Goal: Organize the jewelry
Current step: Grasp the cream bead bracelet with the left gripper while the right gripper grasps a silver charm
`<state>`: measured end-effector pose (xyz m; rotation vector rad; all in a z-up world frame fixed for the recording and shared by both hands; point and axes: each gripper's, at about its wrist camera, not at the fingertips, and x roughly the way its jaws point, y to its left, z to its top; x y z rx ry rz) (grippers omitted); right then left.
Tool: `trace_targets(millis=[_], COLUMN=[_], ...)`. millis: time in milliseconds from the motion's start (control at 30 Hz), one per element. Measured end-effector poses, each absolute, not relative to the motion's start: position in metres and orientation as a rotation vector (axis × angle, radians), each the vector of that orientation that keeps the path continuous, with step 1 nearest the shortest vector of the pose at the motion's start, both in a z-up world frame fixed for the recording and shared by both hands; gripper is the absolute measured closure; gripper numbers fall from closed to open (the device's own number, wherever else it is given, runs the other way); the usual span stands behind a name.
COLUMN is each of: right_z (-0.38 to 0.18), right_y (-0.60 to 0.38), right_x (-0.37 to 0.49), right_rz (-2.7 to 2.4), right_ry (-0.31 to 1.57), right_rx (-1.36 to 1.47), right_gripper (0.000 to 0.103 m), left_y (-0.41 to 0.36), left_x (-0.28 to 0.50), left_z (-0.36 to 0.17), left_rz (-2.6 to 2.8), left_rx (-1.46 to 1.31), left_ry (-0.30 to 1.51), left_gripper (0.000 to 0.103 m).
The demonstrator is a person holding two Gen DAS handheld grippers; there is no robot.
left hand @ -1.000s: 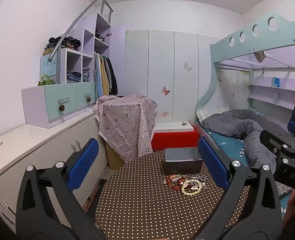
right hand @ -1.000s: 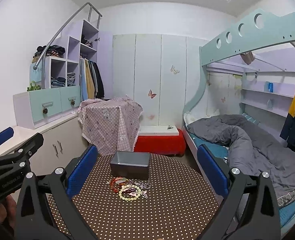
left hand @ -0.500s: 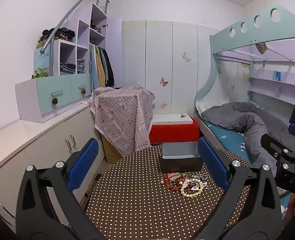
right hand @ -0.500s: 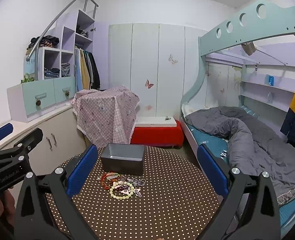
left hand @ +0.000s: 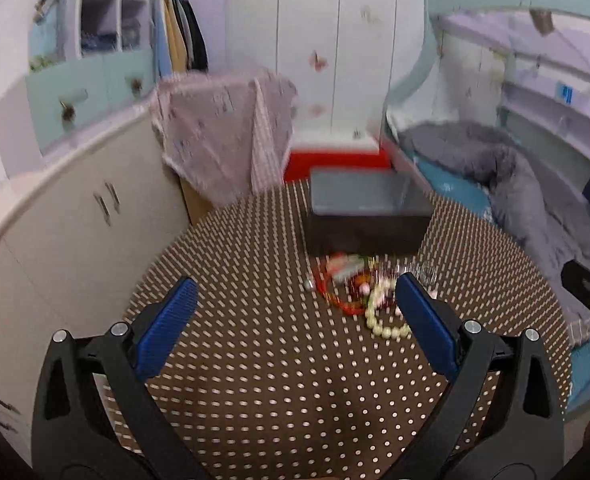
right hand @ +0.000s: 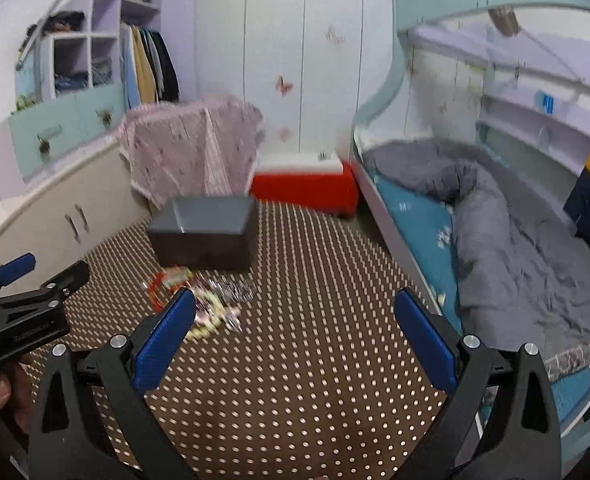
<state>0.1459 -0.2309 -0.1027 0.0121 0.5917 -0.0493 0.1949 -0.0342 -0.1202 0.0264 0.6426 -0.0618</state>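
A heap of jewelry point(left hand: 359, 292) lies on the round brown polka-dot table point(left hand: 255, 360), with a red bangle and a cream bead bracelet point(left hand: 379, 322) in it. A dark grey open box point(left hand: 369, 210) stands just behind the heap. My left gripper point(left hand: 295, 320) is open and empty above the table, its right finger over the heap's right side. In the right wrist view the heap point(right hand: 199, 296) sits by my right gripper's left finger, and the box point(right hand: 207, 232) is behind it. My right gripper point(right hand: 295, 328) is open and empty. Both views are motion-blurred.
A bunk bed with a grey duvet point(right hand: 495, 208) runs along the right. White cabinets point(left hand: 75, 216) line the left wall. A pink cloth-covered stand point(left hand: 223, 136) and a red bench point(right hand: 303, 184) stand beyond the table. The left gripper point(right hand: 19, 312) shows at the left edge.
Both grippers have tilted down and moved forward toward the table, so the jewelry heap and box appear larger and nearer. Both stay open and empty.
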Motion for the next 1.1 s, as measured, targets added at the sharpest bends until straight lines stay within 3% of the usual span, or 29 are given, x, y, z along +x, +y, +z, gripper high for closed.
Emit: trace_targets(millis=[433, 533, 633, 667, 767, 1100], right_z=[-0.139, -0.144, -0.15, -0.153, -0.161, -0.177], right_y=[-0.25, -0.25, -0.252, -0.253, -0.25, -0.226], right_x=[0.183, 0.192, 0.198, 0.2, 0.206, 0.225], right_rz=[-0.033, -0.028, -0.017, -0.014, 0.01, 0.102], right_ry=[0.757, 0.776, 0.798, 0.805, 0.833, 0.881], right_rx=[0.053, 0.044, 0.035, 0.029, 0.018, -0.001], right_gripper=[0.008, 0.007, 0.008, 0.007, 0.007, 0.008], left_y=[-0.07, -0.073, -0.073, -0.075, -0.07, -0.041], left_x=[0.25, 0.255, 0.255, 0.256, 0.251, 0.233], left_z=[-0.191, -0.198, -0.197, -0.196, -0.194, -0.171], left_rz=[-0.11, -0.137, -0.176, -0.192, -0.241, -0.325], left_rx=[0.083, 0.075, 0.059, 0.062, 0.052, 0.045], left_ry=[0.878, 0.912, 0.907, 0.902, 0.896, 0.81], left_gripper=[0.006, 0.021, 0.049, 0.068, 0.092, 0.094])
